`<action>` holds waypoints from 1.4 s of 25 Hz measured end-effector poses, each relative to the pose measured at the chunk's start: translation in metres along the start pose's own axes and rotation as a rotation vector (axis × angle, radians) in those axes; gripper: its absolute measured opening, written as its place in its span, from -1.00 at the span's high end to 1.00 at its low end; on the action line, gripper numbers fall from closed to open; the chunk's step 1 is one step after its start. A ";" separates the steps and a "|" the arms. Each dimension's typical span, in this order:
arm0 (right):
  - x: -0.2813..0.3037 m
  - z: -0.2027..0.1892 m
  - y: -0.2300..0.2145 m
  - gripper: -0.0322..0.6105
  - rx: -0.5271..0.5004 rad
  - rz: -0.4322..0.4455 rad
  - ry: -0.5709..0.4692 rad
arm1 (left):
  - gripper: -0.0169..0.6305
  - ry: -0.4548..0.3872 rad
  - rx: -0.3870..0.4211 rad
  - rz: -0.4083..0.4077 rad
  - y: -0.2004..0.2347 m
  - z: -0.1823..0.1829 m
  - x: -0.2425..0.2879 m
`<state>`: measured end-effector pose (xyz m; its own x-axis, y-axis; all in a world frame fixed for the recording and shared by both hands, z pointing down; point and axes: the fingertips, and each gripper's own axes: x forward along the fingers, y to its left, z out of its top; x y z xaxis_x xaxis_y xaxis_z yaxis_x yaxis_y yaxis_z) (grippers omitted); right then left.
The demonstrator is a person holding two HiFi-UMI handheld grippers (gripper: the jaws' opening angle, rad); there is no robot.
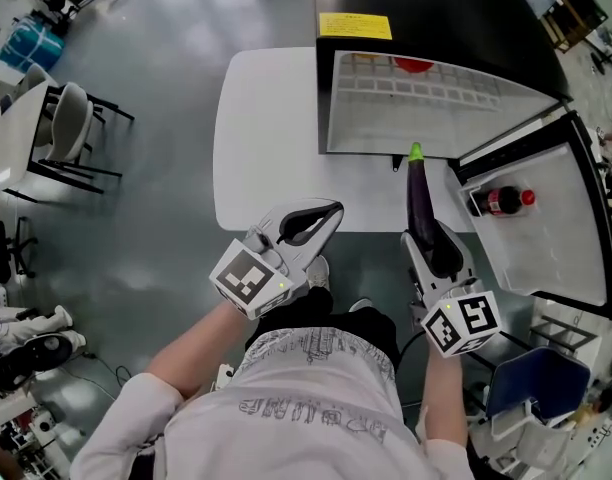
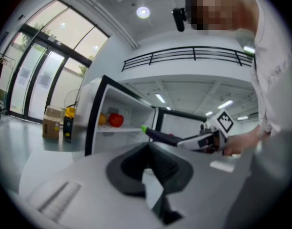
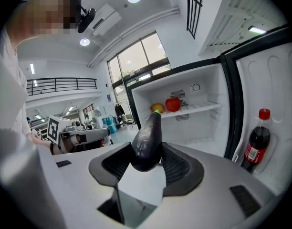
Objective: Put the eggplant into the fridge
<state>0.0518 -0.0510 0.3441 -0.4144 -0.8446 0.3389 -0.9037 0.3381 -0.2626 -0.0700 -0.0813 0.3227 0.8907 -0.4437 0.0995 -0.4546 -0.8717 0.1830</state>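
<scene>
Right gripper point(image 3: 148, 167) clamps eggplant point(image 3: 149, 135); only head view shows yellow fridge label point(image 1: 355, 26).

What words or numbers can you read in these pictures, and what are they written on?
Nothing can be read for sure.
Yellow sticker on top of the fridge: print too small to read.
Red label on the bottle in the fridge door: too blurred.
Outlined letters on the person's shirt: upside down, unreadable.
Marker cubes: black-and-white squares, no words.
</scene>
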 end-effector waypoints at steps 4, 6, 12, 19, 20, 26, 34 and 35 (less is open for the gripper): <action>0.006 0.005 -0.005 0.28 -0.002 -0.010 0.000 | 0.93 0.001 0.006 -0.003 0.005 0.003 0.002; 0.010 0.004 -0.008 0.28 -0.001 -0.010 0.001 | 0.93 0.004 0.004 -0.001 0.009 0.002 0.004; 0.021 -0.003 -0.028 0.28 0.014 -0.001 0.012 | 0.92 0.022 0.002 0.004 0.016 -0.004 0.022; 0.032 -0.009 -0.053 0.28 0.031 0.016 0.043 | 0.93 0.092 0.004 0.049 0.021 -0.012 0.041; 0.034 -0.012 -0.057 0.28 0.032 0.020 0.046 | 0.93 0.088 0.001 0.051 0.022 -0.013 0.044; 0.048 -0.016 -0.080 0.28 0.038 0.051 0.055 | 0.93 0.096 0.000 0.078 0.025 -0.024 0.066; 0.069 -0.024 -0.105 0.28 0.044 0.076 0.082 | 0.93 0.118 0.004 0.107 0.025 -0.035 0.087; 0.072 -0.026 -0.108 0.28 0.045 0.078 0.085 | 0.93 0.123 0.006 0.109 0.025 -0.037 0.090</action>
<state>0.1164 -0.1377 0.4207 -0.4924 -0.7778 0.3907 -0.8635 0.3804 -0.3311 -0.0018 -0.1355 0.3722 0.8283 -0.5074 0.2375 -0.5484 -0.8211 0.1584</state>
